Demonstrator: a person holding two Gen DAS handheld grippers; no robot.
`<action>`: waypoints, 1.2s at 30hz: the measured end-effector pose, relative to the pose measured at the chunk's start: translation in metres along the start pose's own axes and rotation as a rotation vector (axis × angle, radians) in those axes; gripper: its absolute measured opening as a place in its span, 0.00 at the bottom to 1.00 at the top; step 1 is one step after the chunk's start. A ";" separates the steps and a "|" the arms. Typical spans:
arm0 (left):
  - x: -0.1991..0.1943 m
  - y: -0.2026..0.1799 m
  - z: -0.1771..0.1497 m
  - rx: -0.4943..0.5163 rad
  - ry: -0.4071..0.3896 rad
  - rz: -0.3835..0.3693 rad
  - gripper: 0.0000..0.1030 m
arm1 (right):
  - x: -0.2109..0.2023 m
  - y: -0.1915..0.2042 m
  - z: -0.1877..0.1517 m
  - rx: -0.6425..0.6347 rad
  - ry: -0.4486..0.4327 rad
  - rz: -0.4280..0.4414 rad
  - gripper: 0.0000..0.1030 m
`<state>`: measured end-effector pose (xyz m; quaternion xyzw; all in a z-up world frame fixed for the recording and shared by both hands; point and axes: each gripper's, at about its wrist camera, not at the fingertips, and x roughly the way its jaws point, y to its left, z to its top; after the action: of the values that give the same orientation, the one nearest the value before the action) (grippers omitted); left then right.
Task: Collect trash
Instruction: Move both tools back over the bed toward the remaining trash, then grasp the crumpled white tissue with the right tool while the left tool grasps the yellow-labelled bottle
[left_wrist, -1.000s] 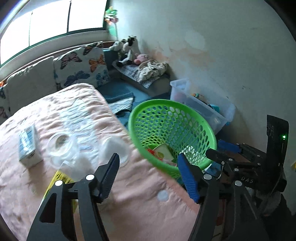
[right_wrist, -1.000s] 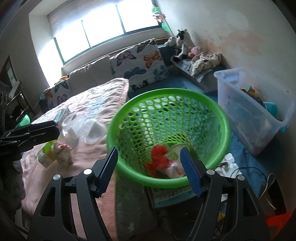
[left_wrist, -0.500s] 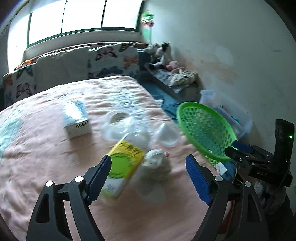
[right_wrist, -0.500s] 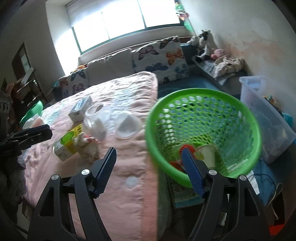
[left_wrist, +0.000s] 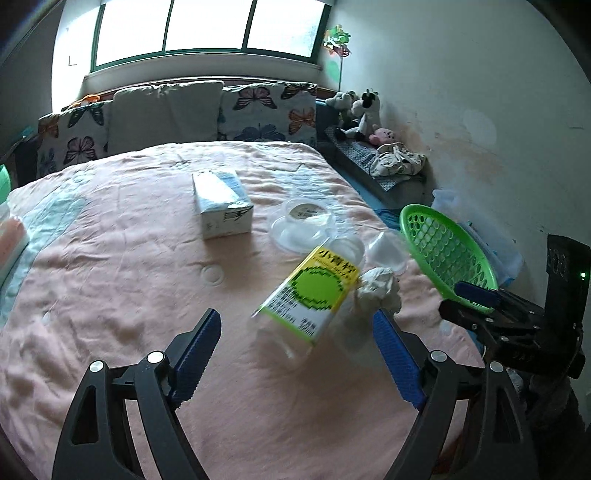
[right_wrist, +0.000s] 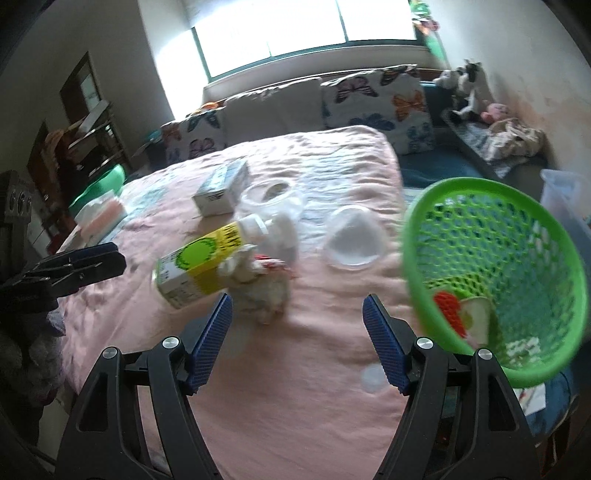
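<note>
On the pink bed (left_wrist: 110, 280) lie a yellow-green labelled bottle (left_wrist: 310, 295), a crumpled paper wad (left_wrist: 380, 291), clear plastic cups (left_wrist: 303, 221) and a white carton (left_wrist: 221, 203). My left gripper (left_wrist: 295, 354) is open and empty, just short of the bottle. My right gripper (right_wrist: 297, 332) is open and empty, just short of the paper wad (right_wrist: 262, 288), with the bottle (right_wrist: 199, 262) to its left. A green mesh basket (right_wrist: 495, 266) with some trash inside stands off the bed's right edge; it also shows in the left wrist view (left_wrist: 443, 251).
Butterfly cushions (left_wrist: 266, 110) line the back under the window. Plush toys (left_wrist: 358, 110) and a clear storage bin (right_wrist: 565, 199) stand along the right wall. A tissue pack (right_wrist: 99, 210) lies at the bed's left side.
Both grippers have swung left, away from the basket and over the bed. The bottle and paper wad now sit in front of the open jaws.
</note>
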<state>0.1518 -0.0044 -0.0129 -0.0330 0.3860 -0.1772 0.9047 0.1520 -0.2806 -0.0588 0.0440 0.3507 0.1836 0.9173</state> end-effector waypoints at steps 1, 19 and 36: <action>-0.001 0.002 -0.002 -0.003 0.001 0.003 0.79 | 0.005 0.004 0.001 -0.009 0.006 0.010 0.71; 0.002 0.027 -0.021 -0.015 0.028 0.025 0.79 | 0.071 0.027 0.007 -0.087 0.106 0.018 0.68; 0.046 0.006 -0.014 0.141 0.089 -0.013 0.79 | 0.021 0.003 0.013 -0.033 0.022 -0.025 0.56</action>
<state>0.1731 -0.0135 -0.0555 0.0364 0.4122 -0.2110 0.8856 0.1739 -0.2700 -0.0614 0.0223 0.3583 0.1781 0.9162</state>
